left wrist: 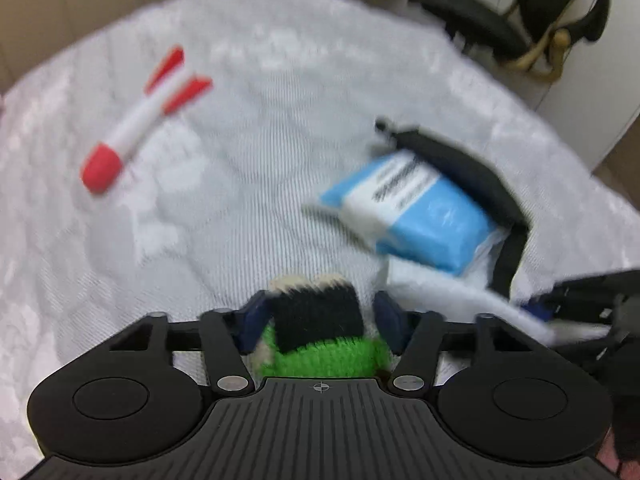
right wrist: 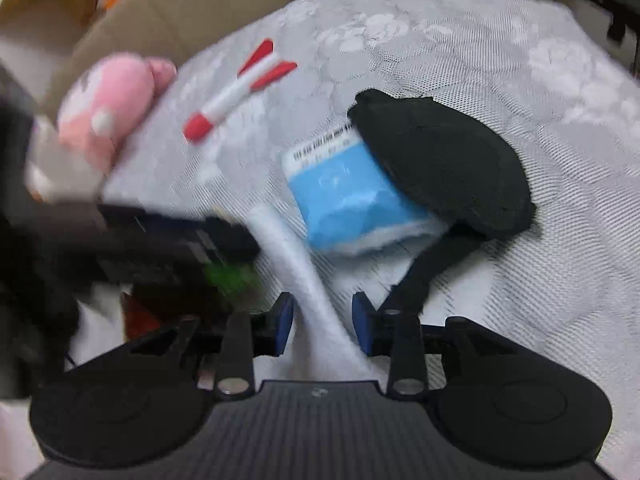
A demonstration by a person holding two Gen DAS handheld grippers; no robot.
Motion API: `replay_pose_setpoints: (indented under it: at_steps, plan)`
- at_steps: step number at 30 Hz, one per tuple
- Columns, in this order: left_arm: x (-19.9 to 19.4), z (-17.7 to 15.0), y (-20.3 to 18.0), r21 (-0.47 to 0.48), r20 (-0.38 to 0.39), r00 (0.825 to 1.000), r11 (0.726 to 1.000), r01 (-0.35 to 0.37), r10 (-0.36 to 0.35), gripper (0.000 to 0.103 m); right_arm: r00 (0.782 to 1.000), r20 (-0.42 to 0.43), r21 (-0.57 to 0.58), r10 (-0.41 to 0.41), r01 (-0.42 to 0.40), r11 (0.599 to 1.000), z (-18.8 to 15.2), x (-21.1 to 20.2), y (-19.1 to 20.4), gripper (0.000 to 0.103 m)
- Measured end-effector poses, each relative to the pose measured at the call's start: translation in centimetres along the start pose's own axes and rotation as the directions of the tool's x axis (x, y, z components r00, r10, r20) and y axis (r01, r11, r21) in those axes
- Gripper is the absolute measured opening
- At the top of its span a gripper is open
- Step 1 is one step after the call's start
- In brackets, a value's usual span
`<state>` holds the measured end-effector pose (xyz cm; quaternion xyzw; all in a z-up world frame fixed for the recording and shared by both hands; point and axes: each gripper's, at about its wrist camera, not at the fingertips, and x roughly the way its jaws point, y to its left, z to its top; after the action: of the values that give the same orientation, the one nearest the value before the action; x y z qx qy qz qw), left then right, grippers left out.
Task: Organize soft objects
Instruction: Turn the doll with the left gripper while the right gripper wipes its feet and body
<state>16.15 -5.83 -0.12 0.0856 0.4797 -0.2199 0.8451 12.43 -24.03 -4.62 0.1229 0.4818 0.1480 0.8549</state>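
My left gripper point(left wrist: 320, 318) is shut on a green, black and cream plush toy point(left wrist: 320, 320), held low over the white lace cloth point(left wrist: 260, 160). In the right wrist view that gripper is a dark blur with the green plush point(right wrist: 232, 276) at its tip. My right gripper point(right wrist: 322, 326) stands open, and a white soft strip point(right wrist: 292, 248) runs between its blue pads with a gap on each side. A red and white toy rocket point(left wrist: 144, 120) point(right wrist: 240, 92) lies at the far left. A blue and white packet point(left wrist: 408, 216) point(right wrist: 344, 196) lies partly under a black pouch with a strap point(left wrist: 460, 164) point(right wrist: 440, 160).
A pink plush point(right wrist: 108, 108) sits at the cloth's left edge beside an open cardboard box point(right wrist: 160, 12) holding other toys. The box wall point(left wrist: 60, 20) borders the far left. A dark chair point(left wrist: 520, 20) stands beyond the far right edge.
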Motion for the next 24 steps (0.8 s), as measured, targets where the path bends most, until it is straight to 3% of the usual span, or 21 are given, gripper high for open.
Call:
replay_pose_setpoints:
  at_steps: [2, 4, 5, 9, 10, 11, 13, 16, 18, 20, 22, 24]
  plan:
    - [-1.5, -0.6, 0.1, 0.021, 0.080, 0.997, 1.000, -0.004, 0.002, 0.052, 0.998, 0.026, -0.066, -0.054, 0.055, 0.996, -1.0, -0.2, 1.0, 0.022]
    - [-2.2, -1.5, -0.3, 0.072, 0.109, 0.994, 0.997, -0.017, 0.009, 0.052, 0.995, 0.070, -0.112, -0.072, 0.080, 0.991, -1.2, -0.5, 1.9, 0.008]
    - [-2.1, -1.9, -0.7, 0.088, 0.108, 0.994, 0.996, -0.025, 0.016, 0.054, 0.993, 0.094, -0.122, -0.075, 0.087, 0.989, -1.0, -0.6, 2.2, 0.008]
    - [-2.7, -3.9, -0.5, 0.066, 0.091, 0.996, 0.997, -0.031, 0.024, 0.062, 0.989, 0.099, 0.043, 0.106, -0.111, 0.993, 1.0, -1.3, 1.2, 0.008]
    - [-3.2, -4.6, -0.4, 0.049, 0.096, 0.995, 0.998, -0.031, 0.027, 0.069, 0.971, 0.076, 0.138, 0.227, -0.236, 0.962, 1.4, -1.1, 0.5, 0.007]
    - [-3.6, -5.2, -0.2, 0.037, 0.097, 0.995, 0.999, -0.028, 0.024, 0.082, 0.931, 0.061, 0.244, 0.361, -0.365, 0.898, 1.9, -0.7, -0.3, 0.007]
    - [-4.4, -6.5, 0.1, 0.014, 0.097, 0.995, 1.000, -0.020, 0.019, 0.089, 0.911, 0.041, 0.282, 0.410, -0.404, 0.870, 1.5, -0.5, -0.3, 0.008]
    - [-3.9, -7.6, -0.1, 0.052, 0.048, 0.998, 0.998, -0.035, 0.033, 0.093, 0.890, 0.012, 0.317, 0.455, -0.435, 0.843, 0.9, -0.2, -0.2, 0.007]
    - [-3.3, -8.0, -0.2, 0.075, 0.027, 0.998, 0.996, -0.055, 0.053, 0.093, 0.875, -0.007, 0.340, 0.485, -0.454, 0.824, 0.5, 0.0, -0.1, 0.006]
    - [-2.9, -8.1, 0.3, 0.036, 0.013, 0.999, 0.999, -0.033, 0.033, 0.093, 0.857, -0.025, 0.364, 0.514, -0.471, 0.803, 0.1, 0.2, -0.1, 0.007]
    - [-2.5, -7.8, 0.9, -0.012, -0.003, 1.000, 1.000, 0.007, -0.007, 0.093, 0.877, -0.021, 0.372, 0.480, -0.438, 0.818, 0.0, -0.2, -0.9, 0.011]
    - [-2.5, -7.4, 1.1, -0.025, -0.001, 1.000, 1.000, 0.019, -0.019, 0.093, 0.915, -0.026, 0.359, 0.402, -0.367, 0.858, 0.3, 0.0, -1.8, 0.012]
